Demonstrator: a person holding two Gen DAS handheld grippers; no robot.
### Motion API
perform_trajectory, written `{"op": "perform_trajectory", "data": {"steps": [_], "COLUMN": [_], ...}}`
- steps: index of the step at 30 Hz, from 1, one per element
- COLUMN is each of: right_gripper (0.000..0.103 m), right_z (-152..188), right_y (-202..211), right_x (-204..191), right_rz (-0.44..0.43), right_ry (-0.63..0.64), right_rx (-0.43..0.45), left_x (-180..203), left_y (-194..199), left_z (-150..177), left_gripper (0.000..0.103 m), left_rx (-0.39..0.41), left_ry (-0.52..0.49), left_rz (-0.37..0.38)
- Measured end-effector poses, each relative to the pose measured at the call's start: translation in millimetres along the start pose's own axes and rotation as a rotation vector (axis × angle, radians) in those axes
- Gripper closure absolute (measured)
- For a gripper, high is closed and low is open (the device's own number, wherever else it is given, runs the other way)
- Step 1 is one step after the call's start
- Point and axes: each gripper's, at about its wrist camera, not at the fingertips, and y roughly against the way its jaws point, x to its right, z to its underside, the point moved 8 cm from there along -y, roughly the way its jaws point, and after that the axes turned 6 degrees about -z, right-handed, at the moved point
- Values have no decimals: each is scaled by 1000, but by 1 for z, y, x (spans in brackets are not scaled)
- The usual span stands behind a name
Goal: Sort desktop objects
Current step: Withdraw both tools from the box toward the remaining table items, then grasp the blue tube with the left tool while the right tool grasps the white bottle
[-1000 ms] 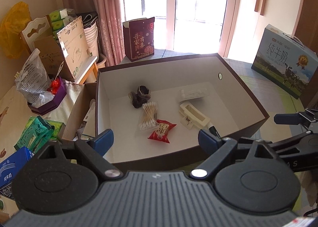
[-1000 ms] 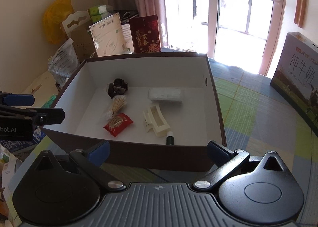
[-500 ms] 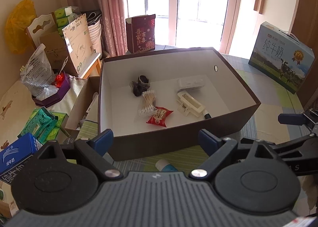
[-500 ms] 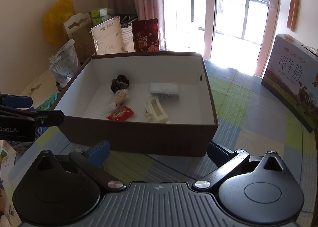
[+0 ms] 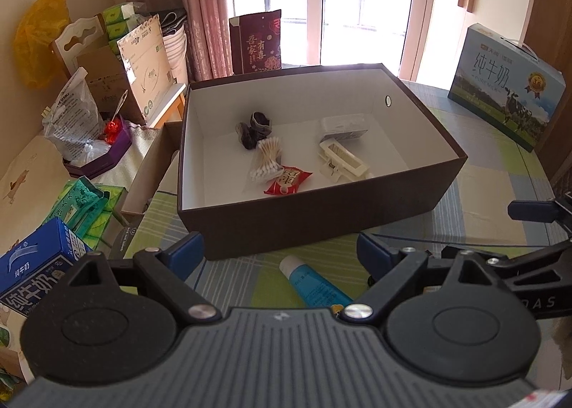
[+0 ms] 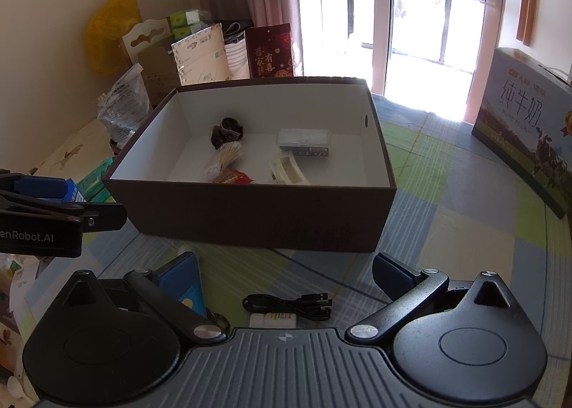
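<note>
The left gripper (image 5: 280,252) hangs spread and empty above a blue tube (image 5: 314,283) lying on the table (image 5: 482,183), just beside the near wall of the brown box (image 5: 321,215). The right gripper (image 6: 286,274), likewise spread and empty, hovers over a coiled black cable (image 6: 289,302) and a small white packet (image 6: 273,319). The loose coil could slip from the pinch, and the round tube could roll away.

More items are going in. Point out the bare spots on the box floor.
Inside the brown box, bare floor runs along the left wall and the right wall. The middle is crowded: cotton swabs, red snack packet, white clip.
</note>
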Motion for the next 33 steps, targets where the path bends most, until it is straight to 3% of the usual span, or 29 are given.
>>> {"op": "perform_trajectory", "data": {"steps": [16,24,33], "right_gripper": [2,2,2], "right_z": [45,73,85], "right_y": [-4,-8,-16], "right_x": [4,19,38], "right_rz": [12,13,40], "right_ry": [5,-50,-112], "right_rx": [-32,-69,-86], "left_x": [-3,1,6], "left_y": [-23,-37,-49], "left_z": [54,90,93], "left_gripper": [13,13,14], "left_rx": [-117,-186,-213], "left_ry": [9,13,39], "left_rz": [-5,42,82]}}
